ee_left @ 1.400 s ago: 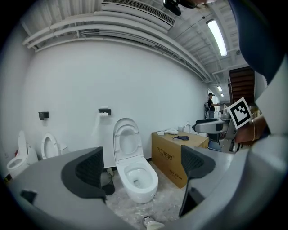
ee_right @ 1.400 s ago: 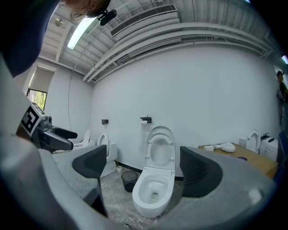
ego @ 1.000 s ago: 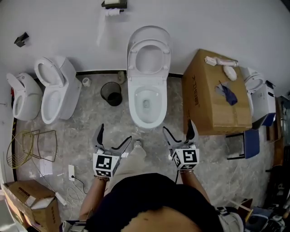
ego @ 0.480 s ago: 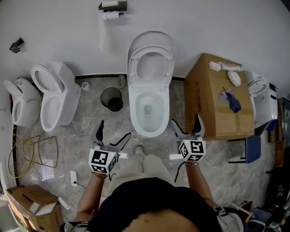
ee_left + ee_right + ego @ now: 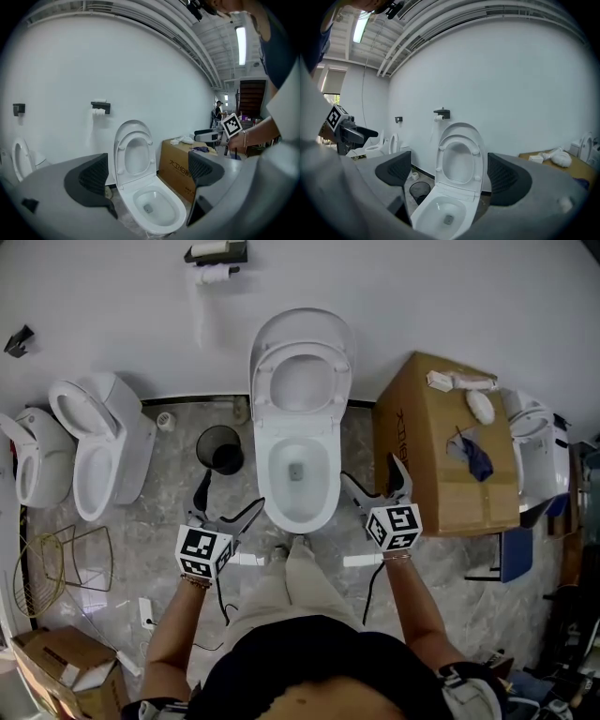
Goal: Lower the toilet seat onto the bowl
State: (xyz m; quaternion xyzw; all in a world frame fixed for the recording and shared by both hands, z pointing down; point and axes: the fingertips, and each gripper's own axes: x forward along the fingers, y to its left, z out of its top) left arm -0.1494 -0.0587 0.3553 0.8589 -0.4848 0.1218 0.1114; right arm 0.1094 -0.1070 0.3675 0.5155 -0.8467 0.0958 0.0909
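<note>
A white toilet bowl (image 5: 298, 476) (image 5: 159, 208) (image 5: 443, 213) stands against the wall. Its seat (image 5: 300, 379) (image 5: 135, 157) (image 5: 459, 161) and lid (image 5: 302, 324) are both raised upright against the wall. My left gripper (image 5: 229, 501) (image 5: 147, 176) is open, in front of the bowl and to its left, with nothing between the jaws. My right gripper (image 5: 375, 482) (image 5: 450, 174) is open on the bowl's right, level with its front rim, also holding nothing. Neither touches the toilet.
A black bin (image 5: 218, 448) stands left of the bowl. A large cardboard box (image 5: 441, 442) sits close on the right. Two more white toilets (image 5: 98, 451) stand at the left. A paper holder (image 5: 214, 257) hangs on the wall. A wire rack (image 5: 66, 563) lies on the floor.
Both grippers have moved forward toward the toilet. The right one now sits beside the bowl's rim, the left one nearer the bin. Both stay open.
</note>
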